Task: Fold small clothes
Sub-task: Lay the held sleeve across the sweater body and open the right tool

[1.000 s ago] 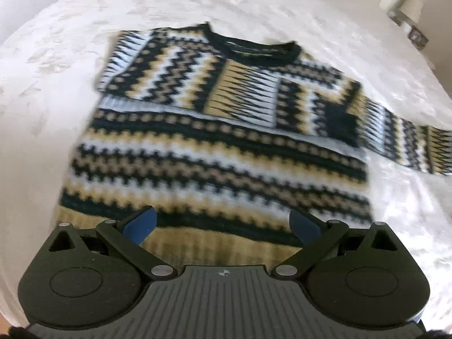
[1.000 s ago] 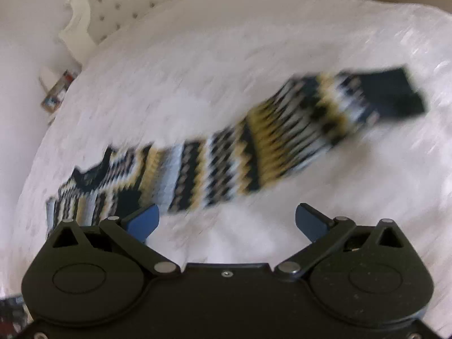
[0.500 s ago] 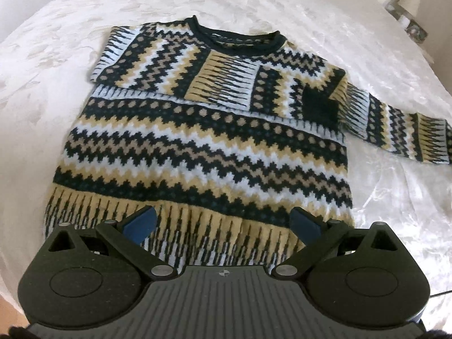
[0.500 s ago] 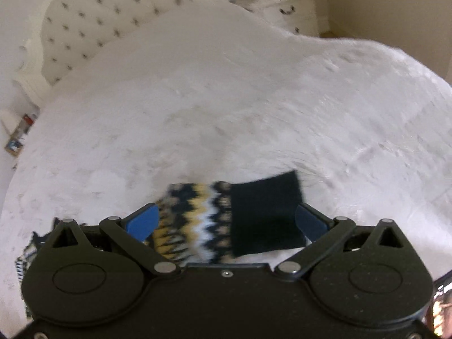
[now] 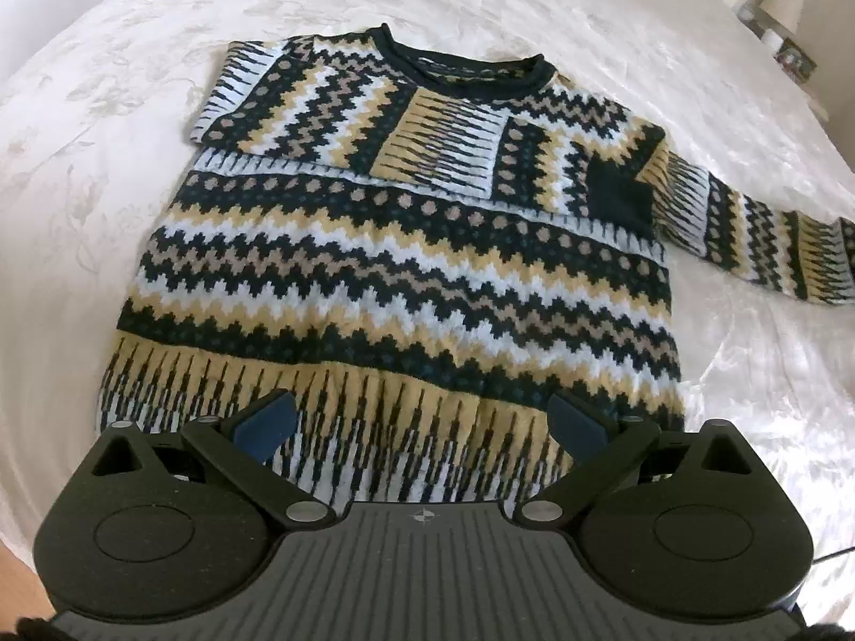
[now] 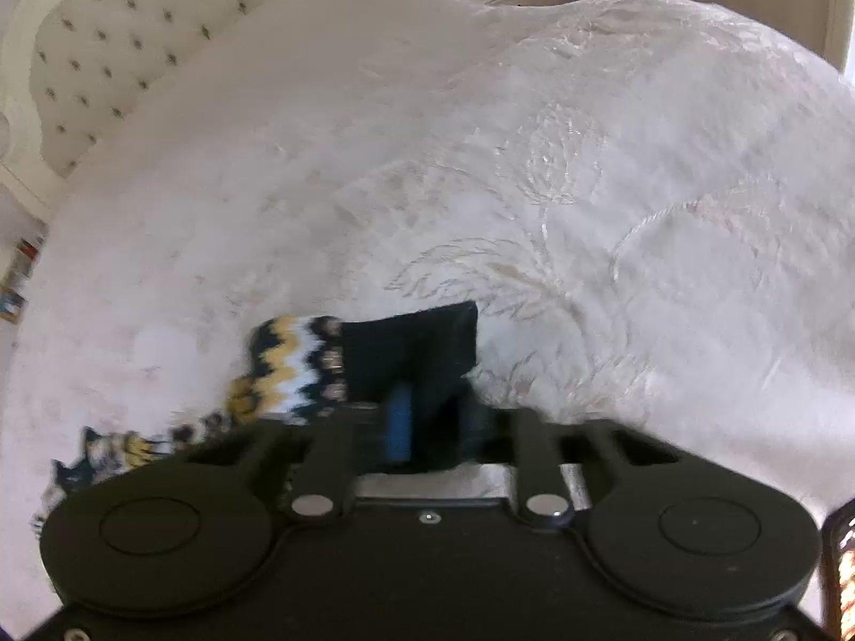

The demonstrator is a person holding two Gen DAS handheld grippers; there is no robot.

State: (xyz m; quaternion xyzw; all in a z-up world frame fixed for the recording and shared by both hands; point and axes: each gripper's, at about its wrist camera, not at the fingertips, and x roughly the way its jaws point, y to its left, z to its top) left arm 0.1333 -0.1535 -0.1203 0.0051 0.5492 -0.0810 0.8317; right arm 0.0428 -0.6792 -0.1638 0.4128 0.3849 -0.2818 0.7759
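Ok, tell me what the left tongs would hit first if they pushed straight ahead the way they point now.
The left tongs, open, would most likely meet the hem of the navy, mustard and white zigzag knitted sweater, which lies flat on the white embroidered bedspread right between and ahead of the fingertips. How high they hover above it is unclear.

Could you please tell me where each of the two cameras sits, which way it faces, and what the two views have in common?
Left wrist: on the left gripper, jaws open, above the hem, looking along the sweater toward its collar.
Right wrist: on the right gripper, shut on the dark cuff, facing across the bedspread toward the tufted headboard.
Shared: the same sweater and white bedspread; only the grippers show, no hands.
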